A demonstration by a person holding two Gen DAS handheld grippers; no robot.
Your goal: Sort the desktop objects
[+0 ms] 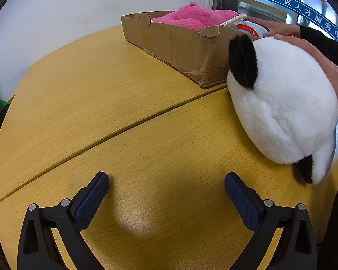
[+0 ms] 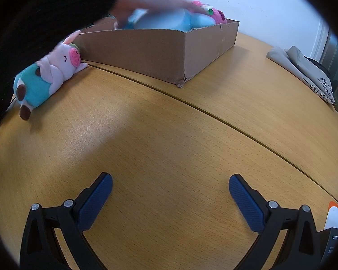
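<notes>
my left hand-held gripper [image 1: 166, 181] hangs low over the wooden bench [image 1: 90, 94], its blue padded fingers [image 1: 91, 200] spread wide with nothing between them. ahead and to the right lies a big white plush panda [image 1: 284, 103] with black ears, resting on the bench and touching the near corner of a worn cardboard box [image 1: 180, 42]. a bare hand [image 1: 308, 51] in a dark sleeve lies across the panda's top. inside the box i see a bright pink plush [image 1: 191, 16], with a pale phone-like item [image 1: 233, 20] leaning on it and a light blue plush [image 1: 252, 29] beside that; a second hand [image 1: 279, 27] reaches in over the blue one.

my right hand-held gripper [image 2: 170, 183] is likewise spread apart above bare bench [image 2: 169, 135], gripping nothing. from this side the same box [image 2: 151, 51] sits well ahead, and a blurred hand [image 2: 151, 2] presses on the light blue plush [image 2: 166, 21] in it, with a pink plush [image 2: 217, 14] at the far end. just left of the box, touching its corner, a small pig plush [image 2: 49, 74] in teal clothing lies on its side on the bench. a folded grey cloth bag [image 2: 304, 69] with printed characters lies at the far right edge, and a dark carton [image 2: 333, 243] sits at the lower right.
</notes>
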